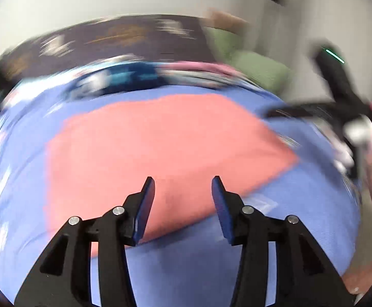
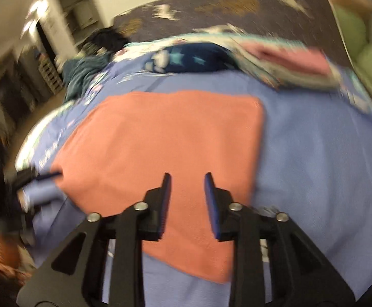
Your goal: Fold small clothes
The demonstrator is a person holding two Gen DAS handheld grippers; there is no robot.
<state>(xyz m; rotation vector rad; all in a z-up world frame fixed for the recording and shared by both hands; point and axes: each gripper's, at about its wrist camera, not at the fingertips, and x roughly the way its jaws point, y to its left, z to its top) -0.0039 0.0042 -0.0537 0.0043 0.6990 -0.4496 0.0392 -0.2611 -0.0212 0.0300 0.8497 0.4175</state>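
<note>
A salmon-pink cloth (image 1: 160, 140) lies flat on a blue bedsheet (image 1: 198, 268); it also shows in the right wrist view (image 2: 165, 138) as a rough rectangle. My left gripper (image 1: 183, 181) is open and empty, hovering over the cloth's near edge. My right gripper (image 2: 187, 179) is open and empty above the cloth's near part. The right gripper shows blurred at the right of the left wrist view (image 1: 339, 97), and the left gripper's blurred tip shows at the left of the right wrist view (image 2: 32, 176). Both views are motion-blurred.
A stack of folded clothes, pink on top (image 2: 293, 58), and a dark blue patterned garment (image 2: 193, 57) lie at the far side of the sheet. A green cushion (image 1: 257, 66) sits at the far right. A dark patterned blanket (image 2: 237, 7) lies beyond.
</note>
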